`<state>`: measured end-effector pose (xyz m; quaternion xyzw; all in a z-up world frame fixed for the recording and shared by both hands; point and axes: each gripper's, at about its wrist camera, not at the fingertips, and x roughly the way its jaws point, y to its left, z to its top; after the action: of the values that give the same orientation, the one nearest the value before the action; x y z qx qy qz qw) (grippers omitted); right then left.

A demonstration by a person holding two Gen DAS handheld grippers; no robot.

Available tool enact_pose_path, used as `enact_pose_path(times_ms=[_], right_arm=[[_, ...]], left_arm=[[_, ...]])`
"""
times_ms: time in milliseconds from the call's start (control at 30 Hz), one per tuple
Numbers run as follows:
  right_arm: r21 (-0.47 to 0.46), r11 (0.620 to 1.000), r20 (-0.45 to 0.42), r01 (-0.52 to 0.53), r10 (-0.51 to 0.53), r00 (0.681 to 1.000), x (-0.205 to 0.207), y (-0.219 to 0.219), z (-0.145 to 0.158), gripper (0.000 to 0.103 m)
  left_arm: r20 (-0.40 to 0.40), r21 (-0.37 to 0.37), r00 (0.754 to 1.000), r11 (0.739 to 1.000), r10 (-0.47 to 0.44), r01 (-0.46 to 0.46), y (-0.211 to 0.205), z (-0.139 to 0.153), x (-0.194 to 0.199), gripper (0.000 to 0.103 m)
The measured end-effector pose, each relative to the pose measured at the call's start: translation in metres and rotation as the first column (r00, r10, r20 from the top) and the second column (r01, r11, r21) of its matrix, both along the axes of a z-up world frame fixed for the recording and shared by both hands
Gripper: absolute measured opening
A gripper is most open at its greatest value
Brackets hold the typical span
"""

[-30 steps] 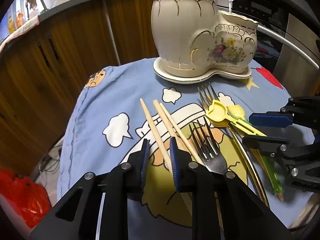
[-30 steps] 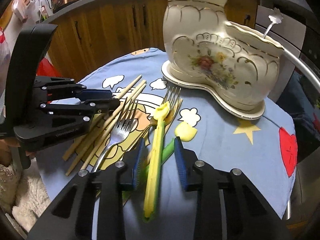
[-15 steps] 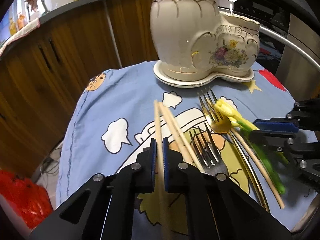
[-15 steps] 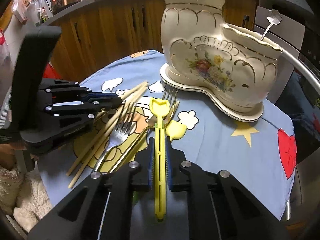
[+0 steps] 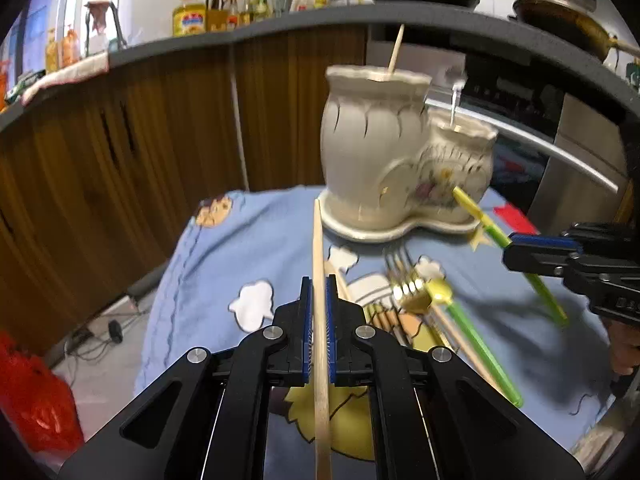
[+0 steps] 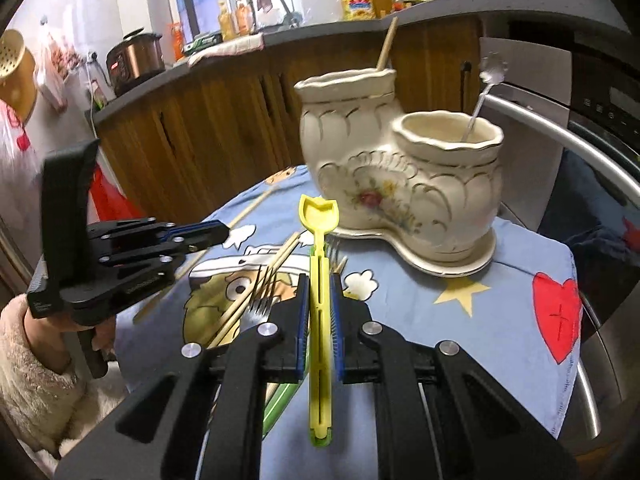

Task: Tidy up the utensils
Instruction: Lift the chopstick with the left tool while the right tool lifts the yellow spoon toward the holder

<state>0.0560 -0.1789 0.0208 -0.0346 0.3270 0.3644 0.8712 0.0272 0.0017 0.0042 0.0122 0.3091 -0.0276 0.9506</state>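
My left gripper (image 5: 316, 300) is shut on a wooden chopstick (image 5: 319, 256), held above the blue cloth and pointing at the cream ceramic holder (image 5: 376, 152). My right gripper (image 6: 320, 296) is shut on a yellow plastic spoon (image 6: 319, 216), lifted above the cloth in front of the holder (image 6: 400, 172). The holder's tall pot has one chopstick (image 6: 386, 44) in it; its low pot has a metal spoon (image 6: 486, 92). Forks (image 5: 404, 280), more chopsticks (image 6: 256, 292) and a green utensil (image 5: 480, 352) lie on the cloth. The right gripper also shows in the left wrist view (image 5: 516, 252), and the left gripper in the right wrist view (image 6: 220, 234).
The blue cartoon cloth (image 6: 460, 340) covers a small round table. Brown cabinets (image 5: 120, 160) and a counter with bottles stand behind. An oven with a metal handle (image 6: 580, 152) is at the right. A red bag (image 5: 32, 400) lies on the floor at the left.
Both grippers closed, the left on a chopstick and the right on the yellow spoon, and both have lifted them off the cloth toward the holder.
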Motion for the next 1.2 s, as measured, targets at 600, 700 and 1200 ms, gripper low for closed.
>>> enact_pose_path(times_ms=[600,700,1200], right_arm=[[0.195,0.977,0.170,0.088,-0.122,0.978,0.007,-0.034,0.059,0.010],[0.213,0.971,0.210,0.107,-0.153,0.966,0.014,-0.035,0.075,0.010],[0.371,0.918,0.279,0.140,-0.255,0.926,0.078,-0.037,0.102,0.010]], left_arm=[[0.239,-0.068,0.970,0.995,-0.048,0.067,-0.007,0.078,-0.013,0.006],[0.283,-0.057,0.958,0.996,-0.050,0.068,-0.010,0.093,-0.006,0.006],[0.463,-0.113,0.885,0.988,-0.043,0.107,-0.011,0.147,0.053,0.006]])
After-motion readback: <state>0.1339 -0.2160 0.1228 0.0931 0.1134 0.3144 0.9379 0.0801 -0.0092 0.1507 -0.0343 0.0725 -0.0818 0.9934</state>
